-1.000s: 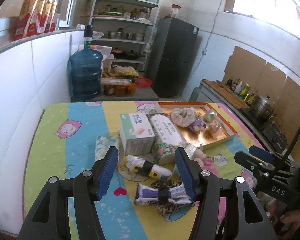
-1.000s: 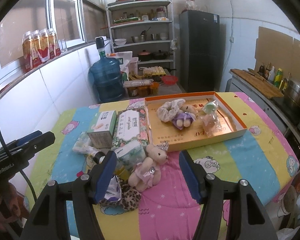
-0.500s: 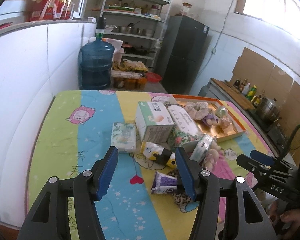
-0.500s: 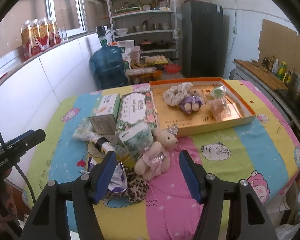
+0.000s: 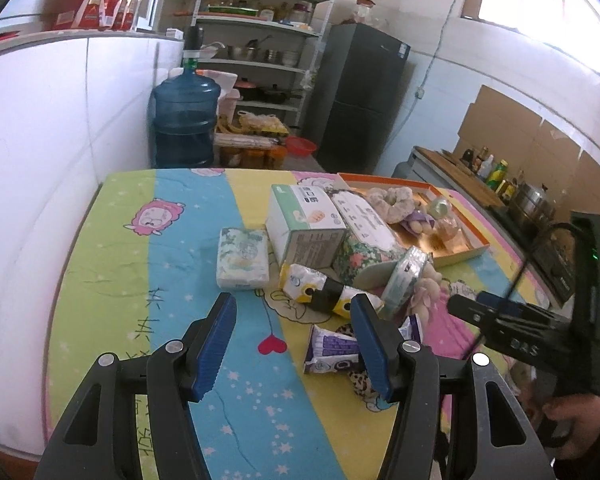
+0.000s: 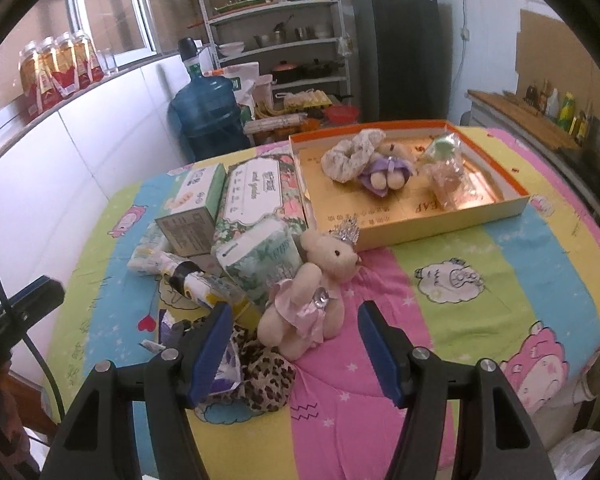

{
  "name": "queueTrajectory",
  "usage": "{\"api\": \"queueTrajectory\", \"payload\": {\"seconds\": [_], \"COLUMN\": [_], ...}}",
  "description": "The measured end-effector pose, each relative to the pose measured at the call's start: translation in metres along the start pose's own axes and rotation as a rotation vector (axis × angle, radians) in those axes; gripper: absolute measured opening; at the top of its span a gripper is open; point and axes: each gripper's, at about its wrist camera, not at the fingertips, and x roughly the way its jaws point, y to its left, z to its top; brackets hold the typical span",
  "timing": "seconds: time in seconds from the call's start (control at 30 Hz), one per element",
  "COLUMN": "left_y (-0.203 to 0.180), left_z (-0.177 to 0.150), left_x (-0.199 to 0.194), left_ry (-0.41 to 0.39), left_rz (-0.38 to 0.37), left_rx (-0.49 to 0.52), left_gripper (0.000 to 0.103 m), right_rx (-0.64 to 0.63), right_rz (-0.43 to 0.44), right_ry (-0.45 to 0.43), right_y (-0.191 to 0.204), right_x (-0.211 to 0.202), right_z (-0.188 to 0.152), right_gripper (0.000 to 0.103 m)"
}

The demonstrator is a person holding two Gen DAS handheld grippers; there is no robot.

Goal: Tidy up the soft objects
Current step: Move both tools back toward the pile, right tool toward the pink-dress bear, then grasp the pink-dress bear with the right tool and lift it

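Observation:
My right gripper (image 6: pixel 294 308) is open above the table, its fingers either side of a cream teddy bear in a pink dress (image 6: pixel 312 280) without touching it. A leopard-print cloth (image 6: pixel 264 372) and a purple packet (image 6: pixel 224 364) lie by its left finger. My left gripper (image 5: pixel 293 306) is open over bare tablecloth. Just beyond it lie a yellow-and-white tube with a black band (image 5: pixel 324 288) and the purple packet (image 5: pixel 332 348). An orange-rimmed box tray (image 6: pixel 420 216) holds a scrunchie (image 6: pixel 348 156), a bear in purple (image 6: pixel 384 168) and wrapped items.
A white tissue pack (image 5: pixel 242 258), a green-and-white box (image 5: pixel 306 224), a floral tissue pack (image 5: pixel 364 236) and a small green pack (image 6: pixel 260 256) crowd the table's middle. White wall panels run along the left. A water jug (image 5: pixel 186 120), shelves and a fridge stand behind.
Both grippers have sunk closer to the table. The left view has swung left, so the pile sits further right. The pink bear now fills the gap between the right fingers.

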Motion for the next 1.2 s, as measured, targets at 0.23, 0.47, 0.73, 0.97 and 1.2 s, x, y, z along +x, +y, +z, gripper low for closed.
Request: {"api": "queueTrajectory", "payload": {"seconds": [0.23,0.47,0.73,0.97,1.2], "left_y": [0.004,0.009,0.007,0.002,0.000], "left_z": [-0.008,-0.014,-0.016,-0.015,-0.016], "left_x": [0.001,0.004,0.009,0.017,0.019], "left_ry": [0.027,0.047,0.061,0.077,0.086], "left_rz": [0.021,0.036,0.030,0.018,0.011], "left_rx": [0.002,-0.010,-0.006,-0.002,0.002], "left_gripper": [0.061,0.061,0.061,0.061,0.061], "right_rx": [0.040,0.068,0.075,0.067,-0.125], "right_rz": [0.020,0.032,0.018,0.009,-0.088], "right_ry": [0.060,0.108,0.158,0.135,0.129], "right_y": [-0.009,-0.014,-0.022,-0.024,0.003], "right_x": [0.032,0.058,0.076,0.082,0.089], "right_z": [-0.001,0.002,0.000,-0.008,-0.016], "right_gripper": [0.065,0.065,0.065,0.069,0.075]}}
